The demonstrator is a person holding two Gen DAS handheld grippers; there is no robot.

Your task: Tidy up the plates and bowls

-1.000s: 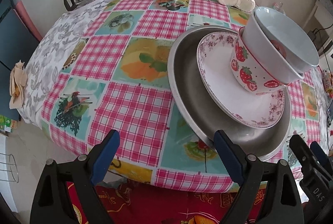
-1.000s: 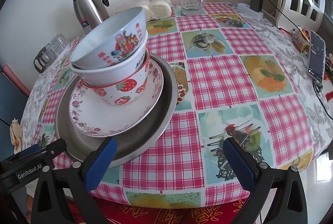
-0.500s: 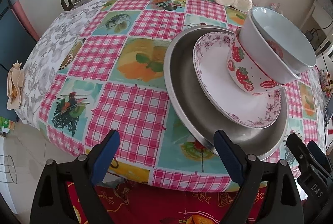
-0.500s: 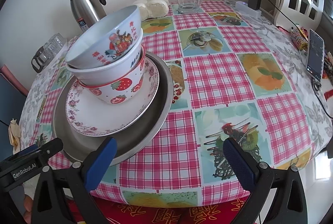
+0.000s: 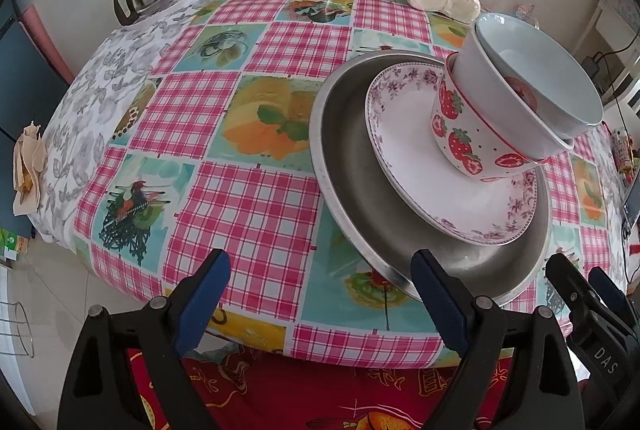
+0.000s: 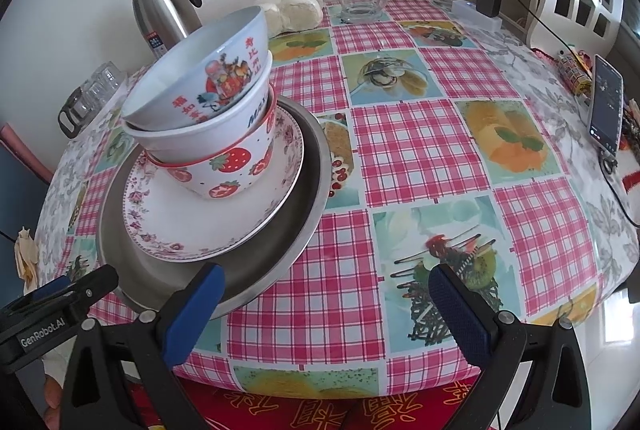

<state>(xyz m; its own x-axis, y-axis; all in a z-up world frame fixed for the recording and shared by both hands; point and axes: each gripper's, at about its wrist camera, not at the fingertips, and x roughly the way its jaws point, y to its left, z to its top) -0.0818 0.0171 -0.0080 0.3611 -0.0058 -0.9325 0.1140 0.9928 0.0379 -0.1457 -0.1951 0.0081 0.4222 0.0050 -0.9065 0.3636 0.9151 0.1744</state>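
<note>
With both my left claw (image 5: 320,290) and right claw (image 6: 326,304) spread and empty, nothing has shifted; the stacked bowls (image 6: 204,110) ahead look organized

Both pictures are bright, with soft and even daylight. In the right wrist view a very bright patch (image 6: 614,318) at the lower right edge is overexposed. Shadows are weak; the steel basin (image 5: 360,190) shows only a dull reflection, no hard glare. The fisheye lens bends the bench (image 5: 248,190) edge into a curve, and the corners are black. The centre is sharp; the far edges look a little soft.
</note>
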